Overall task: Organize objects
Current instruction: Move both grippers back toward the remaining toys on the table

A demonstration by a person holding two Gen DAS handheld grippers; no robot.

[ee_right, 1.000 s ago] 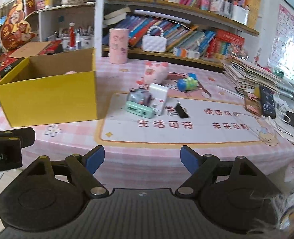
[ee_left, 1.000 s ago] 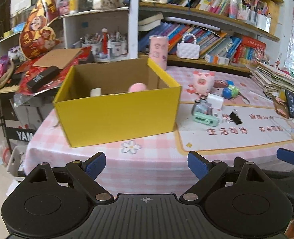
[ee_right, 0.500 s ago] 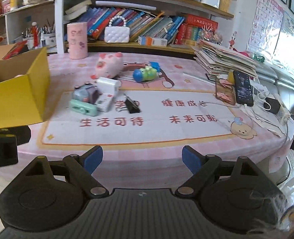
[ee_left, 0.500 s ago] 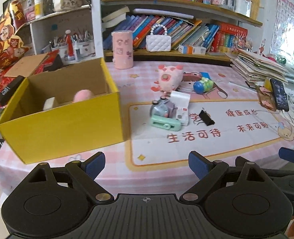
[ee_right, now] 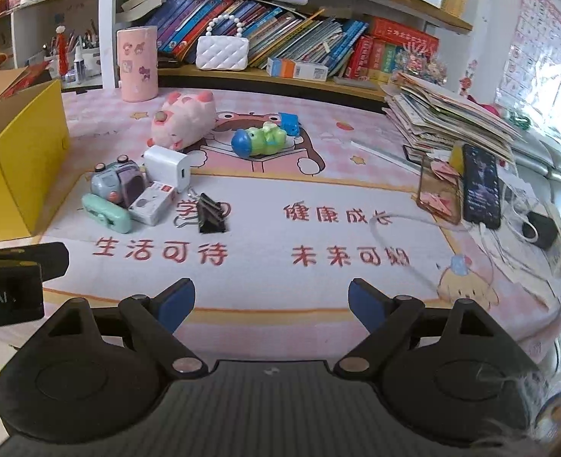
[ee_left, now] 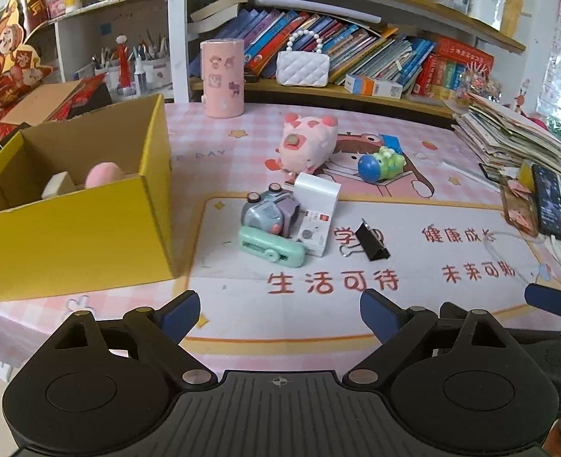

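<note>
Ahead of the left gripper [ee_left: 278, 314], jaws spread and empty, lie one binder clip [ee_left: 372, 239], one toy camera [ee_left: 267, 211], one green case [ee_left: 272, 246], one white charger [ee_left: 316, 190], one plush pig [ee_left: 306, 144] and one green toy [ee_left: 379, 160]; one yellow box [ee_left: 78, 228] sits ahead-left. The right gripper [ee_right: 271, 301] is likewise released. Both hover over a pink tablecloth [ee_right: 356, 144] before bookshelves [ee_right: 299, 15].

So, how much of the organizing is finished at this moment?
Partly done: a pink round item and a pale block lie in the yellow box. In hand: nothing; left gripper and right gripper are open and empty. Left on the mat: mint stapler, binder clip, pink pig toy.
</note>
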